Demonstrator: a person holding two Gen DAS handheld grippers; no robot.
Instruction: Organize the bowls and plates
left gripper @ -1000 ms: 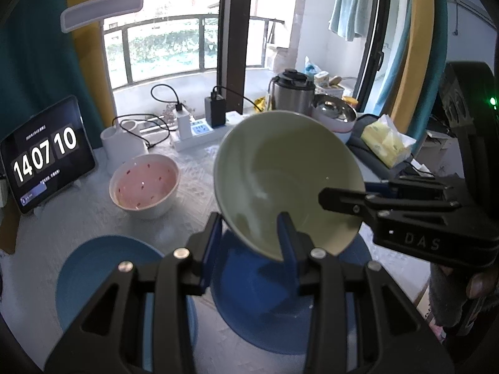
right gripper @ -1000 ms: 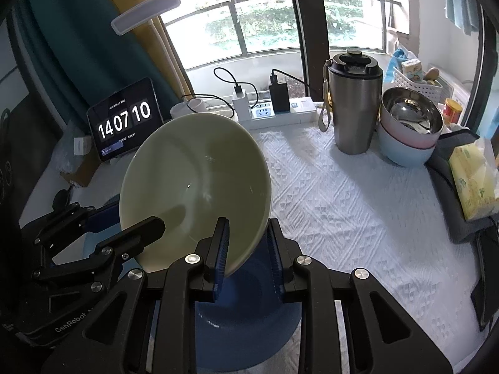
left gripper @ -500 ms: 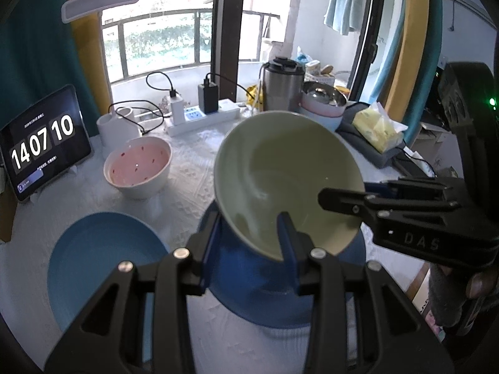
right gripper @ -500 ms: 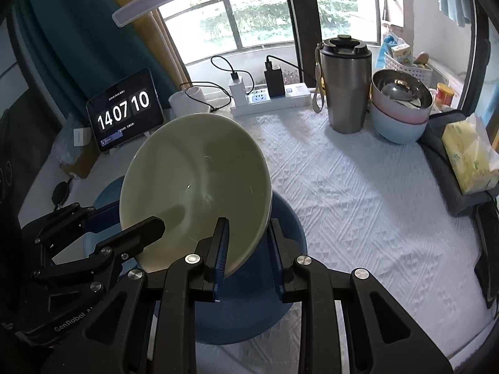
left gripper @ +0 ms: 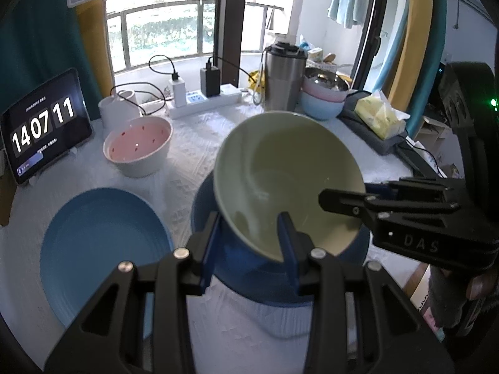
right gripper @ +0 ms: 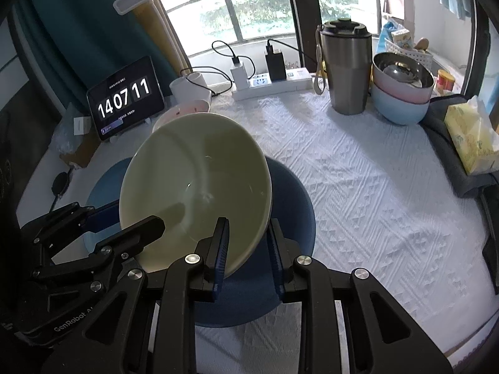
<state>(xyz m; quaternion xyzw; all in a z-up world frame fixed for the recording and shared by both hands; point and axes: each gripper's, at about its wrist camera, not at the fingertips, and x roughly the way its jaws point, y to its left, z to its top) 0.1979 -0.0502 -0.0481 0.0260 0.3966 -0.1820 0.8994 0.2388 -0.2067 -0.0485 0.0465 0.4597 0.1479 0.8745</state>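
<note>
A pale green bowl point(left gripper: 287, 180) hangs tilted in the air, held by both grippers. My left gripper point(left gripper: 249, 243) is shut on its near rim; my right gripper point(right gripper: 246, 249) is shut on its opposite rim point(right gripper: 193, 193). A dark blue plate point(left gripper: 249, 268) lies on the table right under the bowl, also in the right wrist view point(right gripper: 290, 205). A light blue plate point(left gripper: 99, 249) lies to its left. A white bowl with a pink inside point(left gripper: 137, 146) stands further back left.
At the back stand a tablet clock point(left gripper: 40, 124), a white mug point(left gripper: 118, 109), a power strip with chargers point(right gripper: 271, 81), a steel tumbler point(right gripper: 346, 68) and stacked pink and blue bowls point(right gripper: 402, 96). A tissue pack point(right gripper: 471, 137) lies on dark cloth at the right edge.
Both grippers have risen with the green bowl, so the table and plates look farther away. The grip on the bowl is unchanged.
</note>
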